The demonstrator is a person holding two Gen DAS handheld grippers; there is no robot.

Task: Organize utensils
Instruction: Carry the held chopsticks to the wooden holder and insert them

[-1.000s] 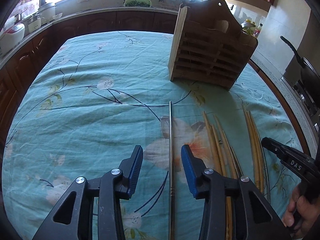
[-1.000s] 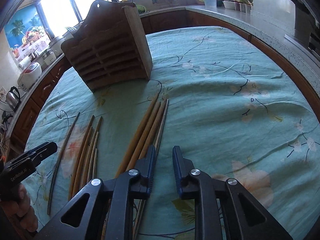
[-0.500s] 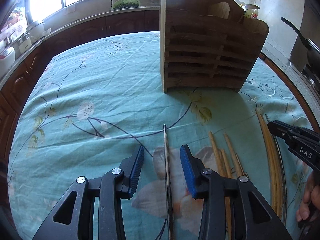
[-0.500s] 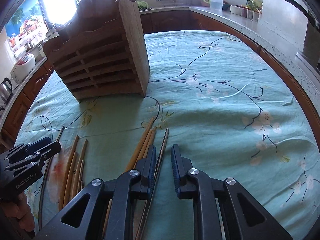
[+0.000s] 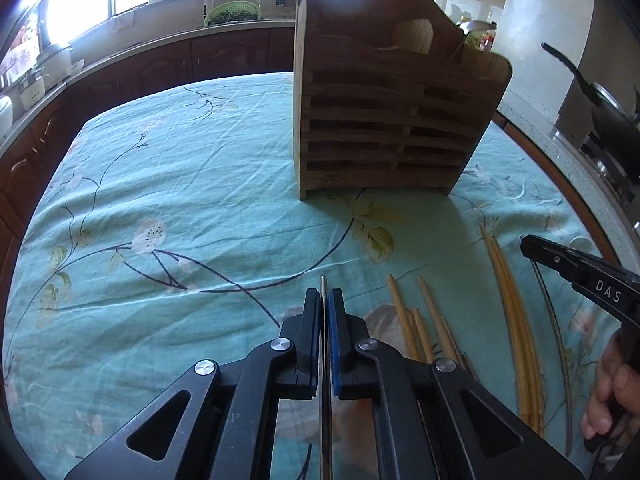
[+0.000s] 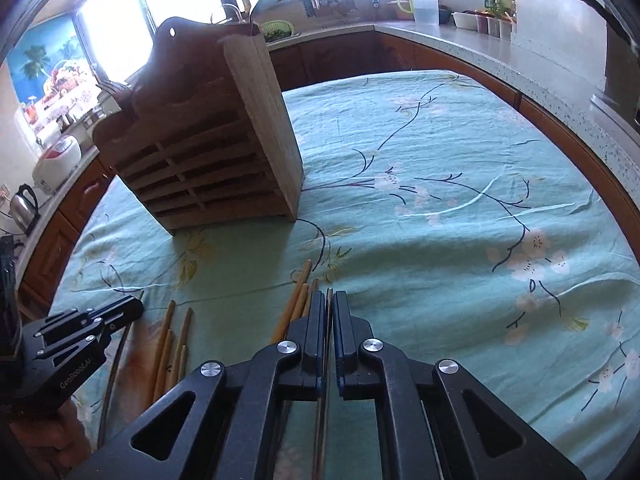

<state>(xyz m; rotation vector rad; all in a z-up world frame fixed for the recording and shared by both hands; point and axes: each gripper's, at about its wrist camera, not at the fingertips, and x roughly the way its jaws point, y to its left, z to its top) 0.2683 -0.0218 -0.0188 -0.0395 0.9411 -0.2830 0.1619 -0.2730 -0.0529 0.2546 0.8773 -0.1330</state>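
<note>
The left gripper [image 5: 325, 300] is closed on a thin metal chopstick [image 5: 322, 282], whose tip sticks out just past the fingers. The right gripper [image 6: 328, 302] is closed on another thin chopstick [image 6: 329, 295]. More chopsticks [image 5: 424, 320] lie on the worktop [image 5: 180, 200], near the wooden holder [image 5: 384, 120].

Each thin stick could slip or twist, because it is smooth and held close to one end. A tilted stick might miss the holder's opening or bump its front.

The left view shows the holder's slatted front. The right view shows its plain side [image 6: 264, 120] and the bare cloth to the right.
</note>
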